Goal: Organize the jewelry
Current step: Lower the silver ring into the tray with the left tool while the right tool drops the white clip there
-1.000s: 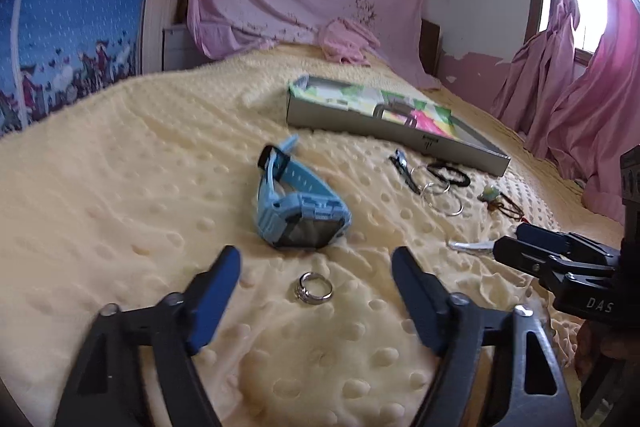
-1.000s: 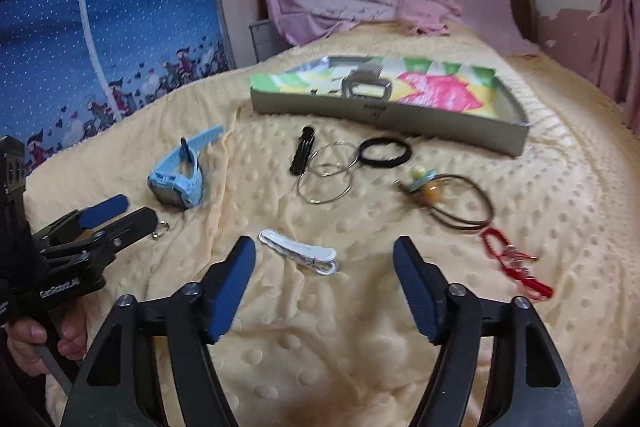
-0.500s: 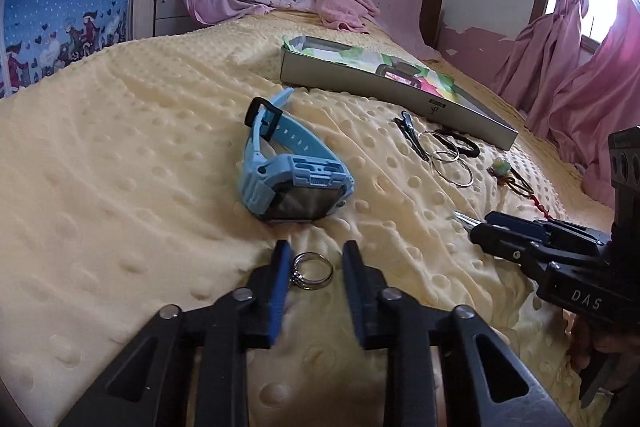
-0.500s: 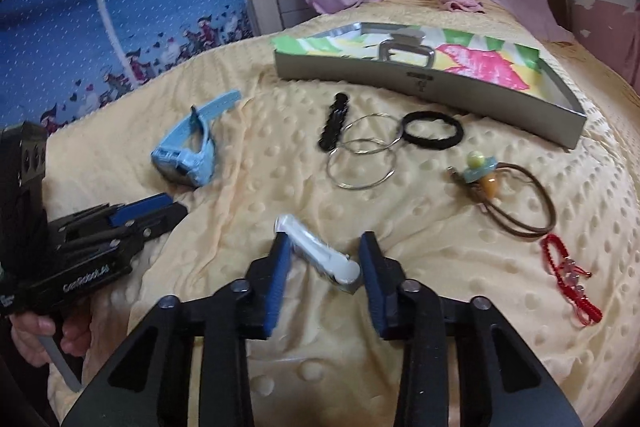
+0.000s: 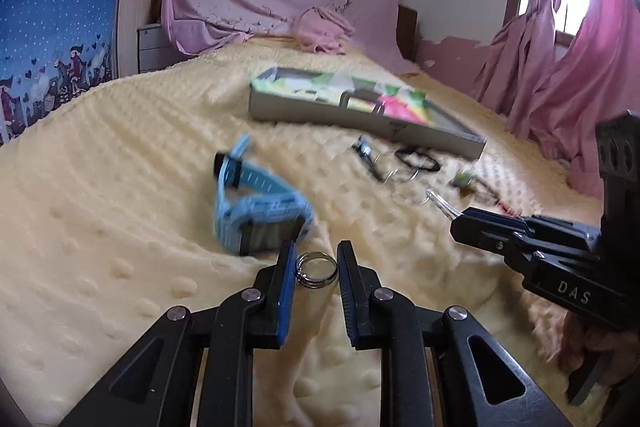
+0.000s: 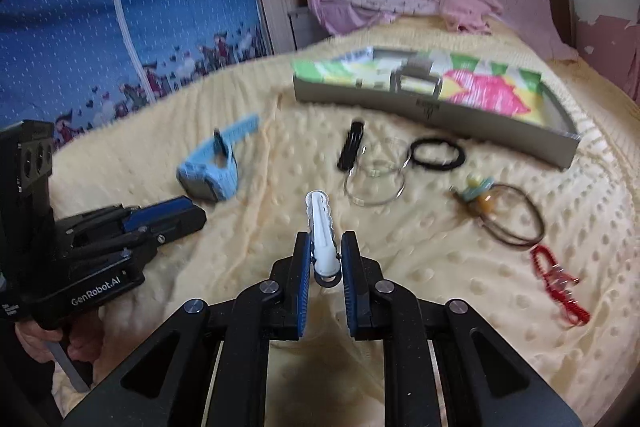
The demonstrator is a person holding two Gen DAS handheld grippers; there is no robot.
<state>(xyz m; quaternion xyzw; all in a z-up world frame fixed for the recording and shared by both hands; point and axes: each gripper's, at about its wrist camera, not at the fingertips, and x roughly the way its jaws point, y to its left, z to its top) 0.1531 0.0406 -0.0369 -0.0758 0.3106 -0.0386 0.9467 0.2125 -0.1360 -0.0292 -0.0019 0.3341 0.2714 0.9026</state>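
Both jaws had just closed: left gripper (image 5: 317,269) pinched the ring (image 5: 317,270) across its rim, right gripper (image 6: 323,259) clamped the clip (image 6: 321,241) near its hinge end, both just above the blanket (image 5: 120,219); judged light, rigid, ring slippery.

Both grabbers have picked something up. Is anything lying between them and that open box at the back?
Yes. The blue watch lies between the ring in the left gripper and the box. Hoops lie between the right gripper, holding the white clip, and it.
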